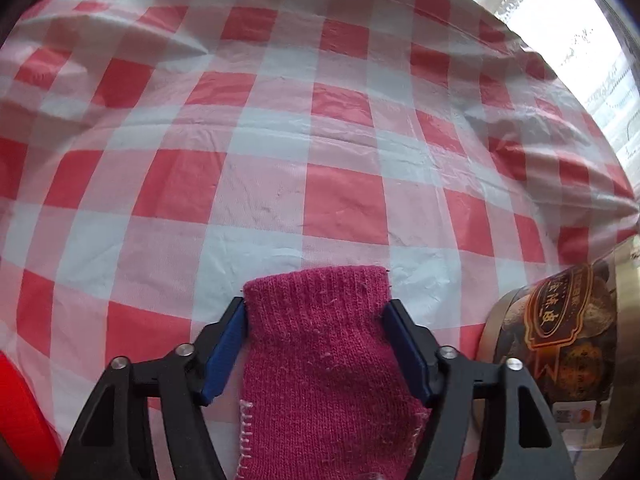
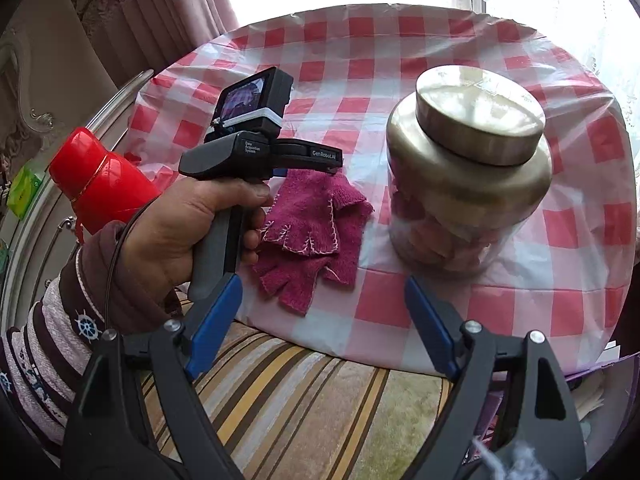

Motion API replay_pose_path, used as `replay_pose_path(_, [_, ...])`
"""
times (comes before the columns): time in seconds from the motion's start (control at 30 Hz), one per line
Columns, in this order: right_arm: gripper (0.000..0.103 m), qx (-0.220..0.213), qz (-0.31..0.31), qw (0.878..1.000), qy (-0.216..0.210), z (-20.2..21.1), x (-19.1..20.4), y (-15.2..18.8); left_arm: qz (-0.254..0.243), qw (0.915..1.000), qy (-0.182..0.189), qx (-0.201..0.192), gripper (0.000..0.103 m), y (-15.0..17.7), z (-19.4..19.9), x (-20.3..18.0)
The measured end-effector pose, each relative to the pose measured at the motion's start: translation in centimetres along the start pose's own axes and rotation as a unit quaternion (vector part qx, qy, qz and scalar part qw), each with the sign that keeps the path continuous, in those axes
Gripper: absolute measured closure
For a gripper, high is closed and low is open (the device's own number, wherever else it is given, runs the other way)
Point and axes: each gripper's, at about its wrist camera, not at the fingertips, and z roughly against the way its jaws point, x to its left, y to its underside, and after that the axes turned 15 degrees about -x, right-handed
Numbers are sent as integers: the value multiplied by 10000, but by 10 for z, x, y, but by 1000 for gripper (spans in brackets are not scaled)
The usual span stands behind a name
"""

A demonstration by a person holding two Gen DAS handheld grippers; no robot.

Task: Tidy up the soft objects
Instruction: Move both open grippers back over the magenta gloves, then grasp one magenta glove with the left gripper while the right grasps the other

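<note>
The left wrist view shows only the knitted magenta glove (image 1: 320,360), its ribbed cuff pinched between the left tool's (image 1: 316,332) blue pads on the checked plastic-covered tabletop (image 1: 280,120). The right wrist view reveals a second fingerless glove (image 2: 296,280) lying beneath it, near the table's front edge, beside a gold-lidded jar (image 2: 468,168) and red flask (image 2: 104,180). The right tool (image 2: 320,320) hangs released, holding nothing.
</note>
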Motion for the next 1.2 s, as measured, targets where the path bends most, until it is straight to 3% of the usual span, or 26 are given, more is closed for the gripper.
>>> replay_pose_path(0.03, [18,25,-20,10000,0,-3,0,0,-88,9999,57,-35,46,1,1,-1])
replay_pose_path(0.1, [18,64,-47,10000,-9,-8,0,1,-123,9996,251,-25,64,3,3,-1])
replay_pose_path(0.17, [18,111,-32,9999,-20,-13,3,1,-131,9992,370,-21,73,2,7,0])
replay_pose_path(0.37, [18,222,33,9997,-21,-30,16,-1,161,9983,529,-182,73,3,32,26])
replay_pose_path(0.63, [18,438,210,9988,-67,-61,37,-5,341,9985,290,-313,72,15,56,72])
replay_pose_path(0.77, [18,519,357,9980,-22,-77,44,-6,582,9979,257,-148,49,24,51,93])
replay_pose_path(1.1, [18,728,398,9965,90,-107,48,-2,1307,9893,635,-134,49,32,46,114])
replay_pose_path(1.17, [18,746,402,9964,91,-109,48,0,1227,9901,653,-182,55,28,42,111])
replay_pose_path(1.2, [18,754,408,9963,98,-110,49,1,1138,9913,633,-170,74,27,39,109])
